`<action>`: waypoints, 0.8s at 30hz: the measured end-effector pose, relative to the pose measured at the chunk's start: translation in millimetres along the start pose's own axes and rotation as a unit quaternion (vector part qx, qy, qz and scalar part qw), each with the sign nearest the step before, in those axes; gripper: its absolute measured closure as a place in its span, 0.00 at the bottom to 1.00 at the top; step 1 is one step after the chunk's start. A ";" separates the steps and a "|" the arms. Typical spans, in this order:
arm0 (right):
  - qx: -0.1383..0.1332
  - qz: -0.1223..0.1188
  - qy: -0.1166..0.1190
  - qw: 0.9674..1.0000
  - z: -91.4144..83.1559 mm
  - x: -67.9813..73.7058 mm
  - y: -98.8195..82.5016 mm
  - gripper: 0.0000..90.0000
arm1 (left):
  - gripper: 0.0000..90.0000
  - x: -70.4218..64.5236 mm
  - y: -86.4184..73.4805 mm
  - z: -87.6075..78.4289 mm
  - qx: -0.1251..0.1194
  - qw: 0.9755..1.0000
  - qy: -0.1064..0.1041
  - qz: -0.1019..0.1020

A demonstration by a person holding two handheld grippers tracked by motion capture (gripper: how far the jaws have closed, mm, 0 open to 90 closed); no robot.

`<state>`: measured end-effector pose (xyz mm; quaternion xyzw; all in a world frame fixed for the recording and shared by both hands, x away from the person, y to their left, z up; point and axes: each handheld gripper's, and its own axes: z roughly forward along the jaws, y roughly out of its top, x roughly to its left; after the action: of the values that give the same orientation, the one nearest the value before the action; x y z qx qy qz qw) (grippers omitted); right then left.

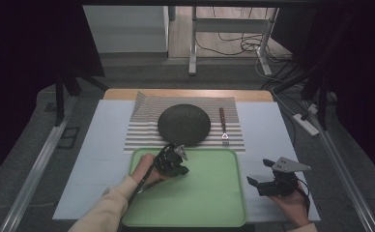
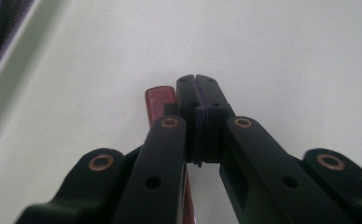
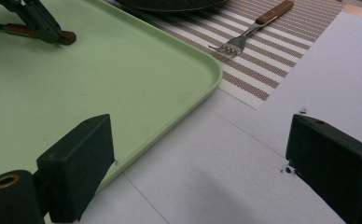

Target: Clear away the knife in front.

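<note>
1. My left tool (image 1: 176,162) is over the far left part of the green tray (image 1: 209,193), its jaws pressed together with no gap in the left gripper view.
2. Just beside those clenched jaws, on the tray floor, I see the rounded end of a reddish-brown wooden handle (image 2: 160,103); it runs back under the tool, and I cannot tell whether the jaws are pinching any part of it.
3. From the right gripper view the same handle (image 3: 39,32) lies flat on the tray, its rounded brown end poking out past the left tool (image 3: 34,18).
4. My right tool (image 1: 260,182) is released, jaws wide apart, held low over the white table (image 1: 267,130) just off the tray's right edge.
5. The tray is pale green, rounded at the corners with a low raised rim (image 3: 202,88), sitting at the near edge of the table.
6. Beyond it lies a brown-and-white striped placemat (image 1: 147,130) carrying a dark round plate (image 1: 183,124) with a ribbed surface.
7. A fork (image 1: 223,126) with a wooden handle and metal tines lies on the mat to the right of the plate, tines pointing toward me.
</note>
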<state>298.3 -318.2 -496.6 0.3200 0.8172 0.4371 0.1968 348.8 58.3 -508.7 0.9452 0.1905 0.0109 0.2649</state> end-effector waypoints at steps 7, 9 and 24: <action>0.002 0.002 0.000 1.000 -0.8 -1.4 -1.0 0.09 | 0.98 11.6 -6.7 -2.6 0.001 0.999 0.023 -0.028; 0.001 0.002 0.000 1.000 -0.8 -1.2 -0.9 0.09 | 0.99 17.7 -11.1 -5.0 0.002 0.999 0.030 -0.040; 0.002 0.000 0.002 1.000 -0.9 -0.5 -0.6 0.09 | 0.99 39.5 -49.7 -23.5 -0.014 0.991 0.067 -0.111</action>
<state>297.8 -319.3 -496.6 0.3196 0.8183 0.4364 0.1943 364.9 123.5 -516.8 0.9116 0.3113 0.0477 0.2641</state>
